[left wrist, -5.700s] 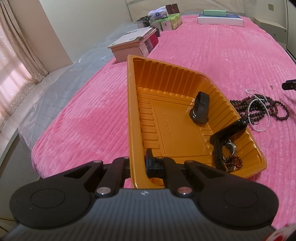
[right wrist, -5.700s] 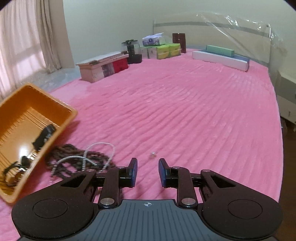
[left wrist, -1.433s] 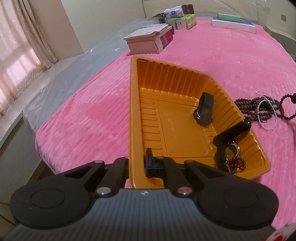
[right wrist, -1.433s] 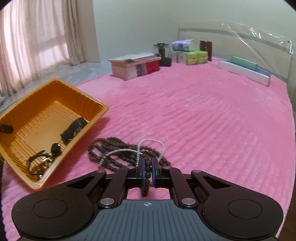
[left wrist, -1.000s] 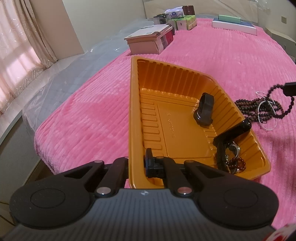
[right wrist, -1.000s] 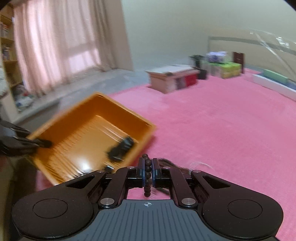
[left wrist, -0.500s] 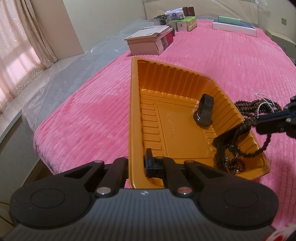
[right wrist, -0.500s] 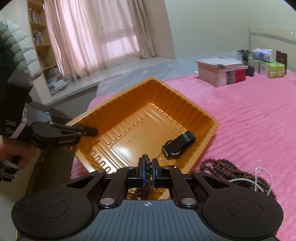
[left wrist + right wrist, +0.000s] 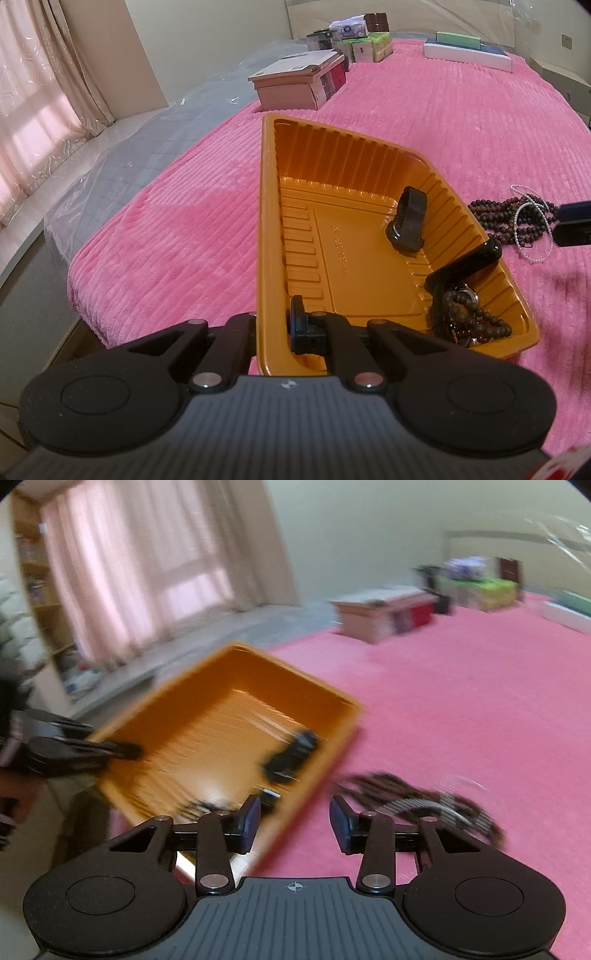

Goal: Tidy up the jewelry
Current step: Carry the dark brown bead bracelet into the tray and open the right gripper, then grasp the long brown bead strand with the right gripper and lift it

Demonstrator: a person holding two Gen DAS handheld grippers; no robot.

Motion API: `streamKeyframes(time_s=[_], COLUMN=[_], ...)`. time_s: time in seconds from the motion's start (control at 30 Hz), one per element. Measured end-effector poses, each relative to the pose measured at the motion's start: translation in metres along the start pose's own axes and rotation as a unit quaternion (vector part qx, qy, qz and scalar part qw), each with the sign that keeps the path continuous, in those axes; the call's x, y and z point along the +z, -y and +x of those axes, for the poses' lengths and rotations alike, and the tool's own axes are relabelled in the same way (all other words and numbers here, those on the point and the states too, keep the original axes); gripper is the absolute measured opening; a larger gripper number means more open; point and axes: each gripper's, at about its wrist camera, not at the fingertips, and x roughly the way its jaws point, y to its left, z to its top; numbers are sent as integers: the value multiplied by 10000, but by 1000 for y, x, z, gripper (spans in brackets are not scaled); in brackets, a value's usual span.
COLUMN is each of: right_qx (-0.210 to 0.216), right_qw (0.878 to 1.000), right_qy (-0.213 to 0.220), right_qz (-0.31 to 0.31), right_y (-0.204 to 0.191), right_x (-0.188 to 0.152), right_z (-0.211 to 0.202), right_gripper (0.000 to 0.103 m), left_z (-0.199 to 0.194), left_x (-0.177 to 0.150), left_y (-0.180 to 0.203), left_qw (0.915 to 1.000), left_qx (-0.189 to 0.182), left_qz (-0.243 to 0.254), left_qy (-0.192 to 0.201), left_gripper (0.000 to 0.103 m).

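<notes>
Inside orange tray (image 9: 325,166): dark beads (image 9: 469,314), black watch (image 9: 408,225).

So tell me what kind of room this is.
Most likely a bedroom. The work surface is a bed under a pink ribbed blanket with a plastic-wrapped headboard at the far end, and sheer curtains hang over a window beside it.

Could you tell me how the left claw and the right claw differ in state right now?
The left claw is shut on the near wall of the orange tray, while the right claw is open with nothing between its pads, its jaws having just been opening. The left claw's view is sharp; the right claw's view is blurred. The left claw meets the tray; the right claw does not. Both are black two-finger claws above the pink bedspread.
</notes>
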Motion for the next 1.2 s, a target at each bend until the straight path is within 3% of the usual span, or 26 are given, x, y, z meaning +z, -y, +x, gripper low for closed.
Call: streamKeyframes(time_s=[0.33,0.6,0.8,0.9,1.0,1.2], right_qx=[-1041,-1429,-1452,-1552,-1584,-1959], right_qw=[9934,9885,9867,9860,9852,9795], right_qy=[-107,-258,-453,-528,-642,-470], right_qz=[461,412,577,302,128,-83], right_y=[63,84,99,95,92,91], right_x=[-24,-20,-21,-21,-19,-16], right_z=[-19,3,20,26,22,0], right_gripper=[42,42,42,36,9,6], left_z=[1,2,3,3,4,2], left_x=[1,2,3,3,3,3], left_y=[0,0,2,2,2,2], left_qw=[10000,10000,9999,9999,9999,9999], left_qx=[20,45,78,84,92,95], left_qz=[-4,10,38,42,55,70], left_qy=[-6,-46,-63,-69,-67,-49], left_gripper=[3,3,3,3,3,3])
